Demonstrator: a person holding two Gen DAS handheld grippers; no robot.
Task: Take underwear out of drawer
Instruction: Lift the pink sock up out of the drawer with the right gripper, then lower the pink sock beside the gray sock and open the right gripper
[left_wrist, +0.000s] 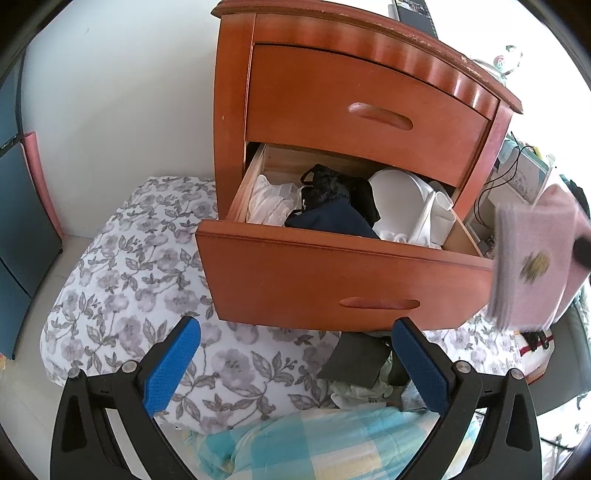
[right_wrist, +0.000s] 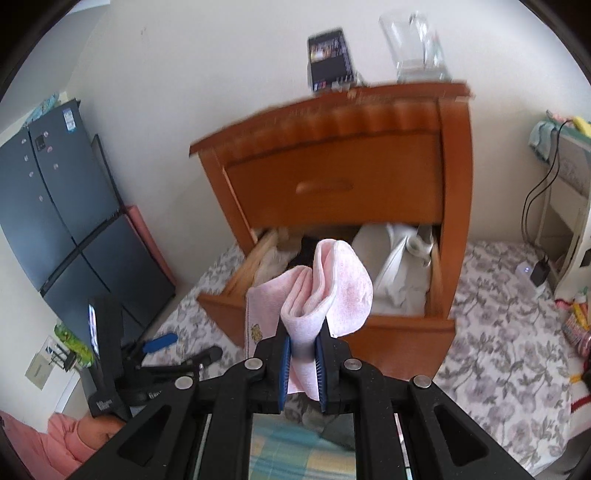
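Note:
The lower drawer (left_wrist: 332, 269) of a wooden nightstand (left_wrist: 369, 107) stands pulled out, holding white garments (left_wrist: 271, 203), black and dark blue underwear (left_wrist: 332, 206) and white items on the right. My right gripper (right_wrist: 303, 343) is shut on folded pink underwear (right_wrist: 325, 291), held up in front of the drawer (right_wrist: 388, 332). In the left wrist view that pink underwear (left_wrist: 532, 258) hangs blurred to the right of the drawer front. My left gripper (left_wrist: 295, 354) is open with nothing between its blue pads, below the drawer front above the bed.
A floral bedsheet (left_wrist: 129, 280) lies under the nightstand, with dark and light clothes (left_wrist: 356, 363) piled beneath the drawer and a checked blanket (left_wrist: 314, 439) nearest me. A dark fridge (right_wrist: 66, 221) stands left. A box (right_wrist: 328, 59) and glass jug (right_wrist: 413, 48) sit on the nightstand.

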